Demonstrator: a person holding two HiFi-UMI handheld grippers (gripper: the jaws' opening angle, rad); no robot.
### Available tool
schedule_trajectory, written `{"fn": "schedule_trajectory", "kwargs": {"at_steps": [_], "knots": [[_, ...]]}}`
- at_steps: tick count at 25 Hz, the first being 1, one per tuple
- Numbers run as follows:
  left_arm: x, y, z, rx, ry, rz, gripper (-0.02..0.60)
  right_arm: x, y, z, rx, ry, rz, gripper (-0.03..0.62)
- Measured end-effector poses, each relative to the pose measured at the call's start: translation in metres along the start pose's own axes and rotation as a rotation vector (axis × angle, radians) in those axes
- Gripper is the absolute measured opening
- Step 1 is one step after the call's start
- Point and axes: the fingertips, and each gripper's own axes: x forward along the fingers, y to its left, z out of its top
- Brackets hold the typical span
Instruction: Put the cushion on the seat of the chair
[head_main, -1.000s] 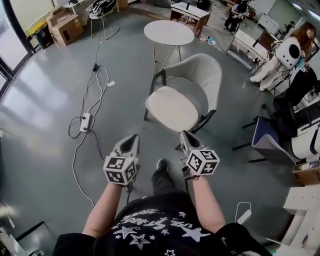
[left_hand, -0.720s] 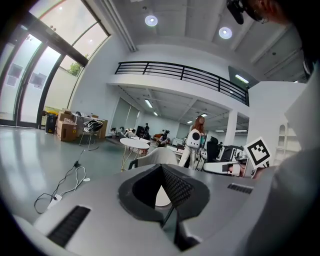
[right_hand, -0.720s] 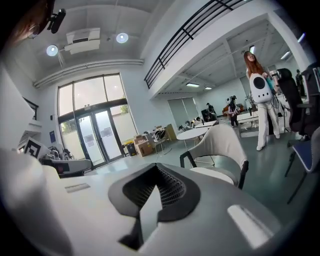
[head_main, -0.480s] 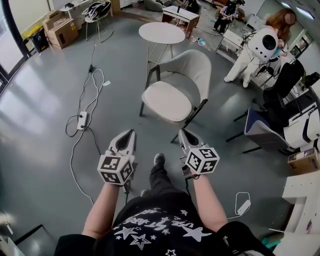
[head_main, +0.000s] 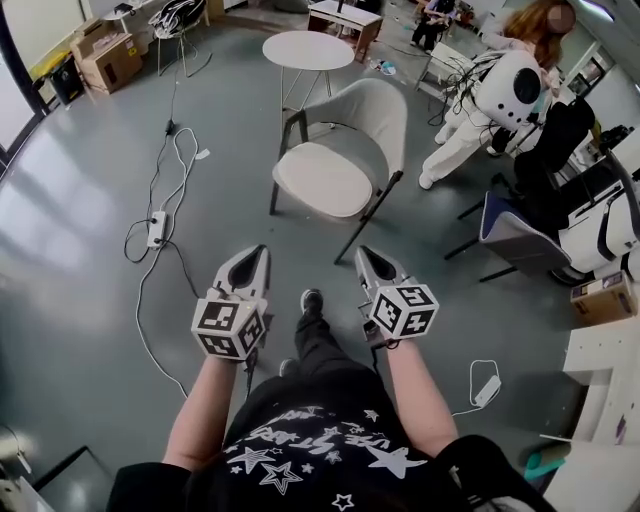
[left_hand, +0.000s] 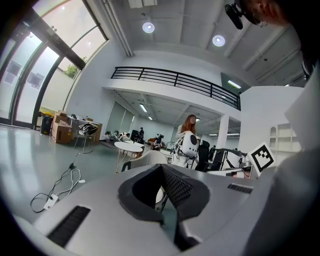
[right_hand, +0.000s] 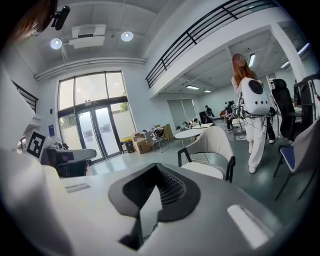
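Note:
A light grey armchair (head_main: 372, 108) with dark legs stands on the floor ahead of me, and a pale oval cushion (head_main: 322, 180) lies flat on its seat. Both grippers are held low in front of the person's body, well short of the chair and apart from it. The left gripper (head_main: 255, 256) has its jaws together with nothing between them. My right gripper (head_main: 366, 256) is shut and empty too. The right gripper view shows the chair (right_hand: 216, 142) and cushion (right_hand: 202, 170) off to the right. In the left gripper view the chair (left_hand: 145, 159) peeks above the jaws.
A round white table (head_main: 307, 50) stands behind the chair. A power strip with looping cables (head_main: 157, 228) lies on the floor to the left. A person in white (head_main: 500, 95), a dark office chair (head_main: 515, 240) and desks crowd the right. Cardboard boxes (head_main: 105, 55) sit far left.
The chair with the cushion has slid farther up and left in the head view as the person backs away. Both grippers stay shut and keep their place before the body.

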Motion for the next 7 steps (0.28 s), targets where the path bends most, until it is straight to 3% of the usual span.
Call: {"fn": "schedule_trajectory", "kwargs": {"at_steps": [7], "knots": [[-0.006, -0.004, 0.004, 0.009, -0.015, 0.013, 0.009, 0.002, 0.017, 0.004, -0.032, -0.006, 0.042, 0.003]]}}
